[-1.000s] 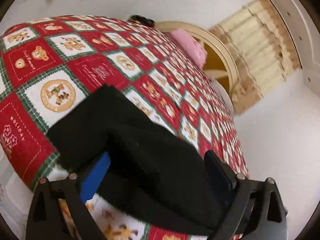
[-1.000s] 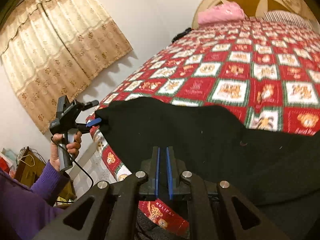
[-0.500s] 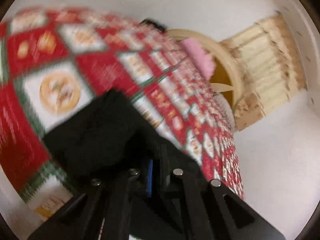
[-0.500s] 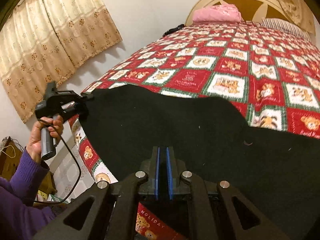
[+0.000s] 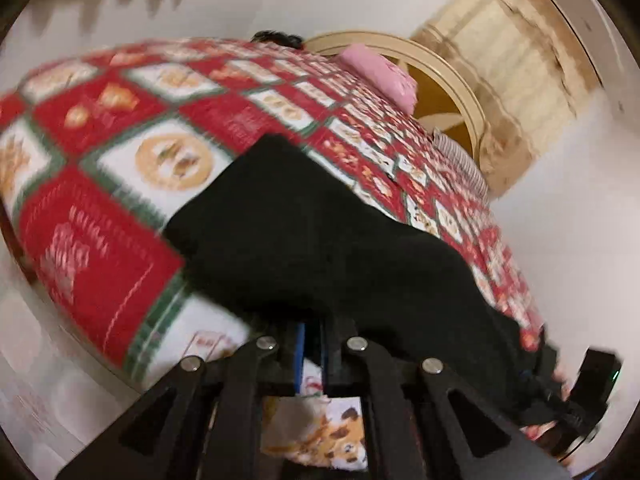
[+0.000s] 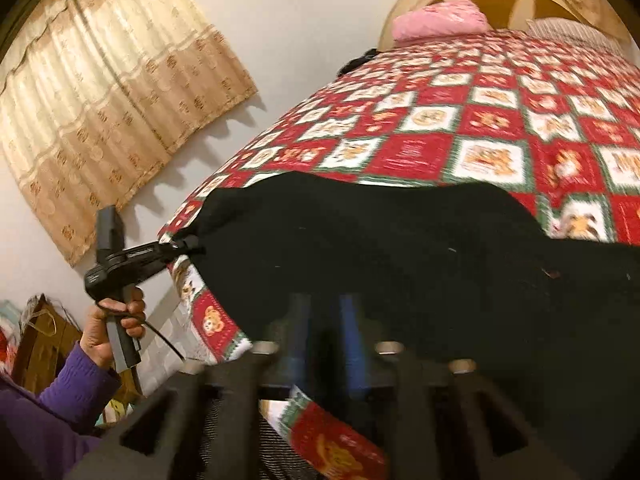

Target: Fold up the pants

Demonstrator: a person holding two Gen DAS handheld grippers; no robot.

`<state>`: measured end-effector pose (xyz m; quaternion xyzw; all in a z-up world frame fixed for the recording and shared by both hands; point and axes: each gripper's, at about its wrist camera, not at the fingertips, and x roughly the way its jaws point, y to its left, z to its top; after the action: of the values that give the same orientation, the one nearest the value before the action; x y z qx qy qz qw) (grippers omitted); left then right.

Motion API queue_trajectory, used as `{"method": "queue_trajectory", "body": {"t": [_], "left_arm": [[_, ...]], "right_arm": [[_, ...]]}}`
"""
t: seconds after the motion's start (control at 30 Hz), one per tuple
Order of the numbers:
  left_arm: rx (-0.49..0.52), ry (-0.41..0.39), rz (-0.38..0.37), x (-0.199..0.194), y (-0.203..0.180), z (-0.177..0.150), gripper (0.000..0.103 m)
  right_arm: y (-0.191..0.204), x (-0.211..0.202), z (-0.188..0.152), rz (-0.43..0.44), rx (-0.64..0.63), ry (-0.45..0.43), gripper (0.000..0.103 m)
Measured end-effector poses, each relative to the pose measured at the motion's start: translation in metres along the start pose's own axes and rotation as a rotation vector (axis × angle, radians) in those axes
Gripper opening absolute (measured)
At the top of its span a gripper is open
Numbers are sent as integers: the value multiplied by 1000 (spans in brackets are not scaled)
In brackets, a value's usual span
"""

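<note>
Across the patchwork bedspread, soft, limp black pants need hem grips: left gripper clenched on cloth, right gripper just opening, cloth between its jaws.

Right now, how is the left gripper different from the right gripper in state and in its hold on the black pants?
The left gripper is shut, pinching the edge of the black pants; the right gripper shows a clear gap between its blue pads, having just been opening.

The left gripper grips the pants at the bed corner, as the right wrist view shows; the right gripper's pads seem not to press the cloth.

Both are at the near edge of the pants.
</note>
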<state>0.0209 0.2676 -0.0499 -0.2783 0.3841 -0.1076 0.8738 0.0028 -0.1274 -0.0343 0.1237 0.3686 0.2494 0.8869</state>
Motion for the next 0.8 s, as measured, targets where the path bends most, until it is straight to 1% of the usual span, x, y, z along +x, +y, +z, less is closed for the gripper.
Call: {"method": "queue_trajectory", "body": {"t": [0.03, 0.1, 0.13, 0.17, 0.23, 0.27, 0.3, 0.37, 0.43, 0.5, 0.57, 0.63, 0.67, 0.7, 0.73, 0.8], "left_arm": [[1, -12, 16, -4, 1, 1, 23], [33, -43, 59, -15, -3, 6, 32], [59, -68, 94, -20, -7, 10, 41], [82, -94, 134, -24, -10, 12, 53], [135, -151, 239, -31, -19, 17, 63], [160, -179, 289, -35, -24, 20, 63], [175, -197, 296, -38, -26, 23, 65], [176, -209, 294, -42, -22, 26, 65], [144, -189, 264, -45, -16, 27, 65], [113, -153, 211, -49, -12, 21, 65], [94, -120, 143, -50, -14, 13, 65], [89, -87, 78, -46, -17, 6, 65], [81, -69, 55, -42, -17, 3, 65], [64, -46, 38, -35, -18, 2, 65], [46, -23, 15, -29, -18, 2, 65], [5, 1, -35, -22, -15, 5, 65]], "right_arm": [[5, -2, 1, 0, -18, -16, 55], [13, -5, 3, -10, -48, -29, 55], [13, -6, 5, -13, -52, -31, 55], [14, -6, 6, -19, -60, -32, 55], [17, -5, 5, -43, -98, -28, 55], [19, -4, 4, -56, -126, -21, 55], [23, -2, 3, -54, -152, -10, 55], [29, 3, 0, -52, -201, 11, 55], [38, 11, -2, -61, -268, 35, 55], [50, 23, -5, -67, -342, 61, 55], [57, 35, -8, -59, -392, 80, 55], [60, 50, -14, -73, -425, 116, 54], [60, 59, -17, -81, -446, 148, 48], [62, 64, -20, -112, -484, 147, 46], [66, 65, -22, -137, -523, 126, 46], [72, 67, -25, -182, -579, 116, 46]]}}
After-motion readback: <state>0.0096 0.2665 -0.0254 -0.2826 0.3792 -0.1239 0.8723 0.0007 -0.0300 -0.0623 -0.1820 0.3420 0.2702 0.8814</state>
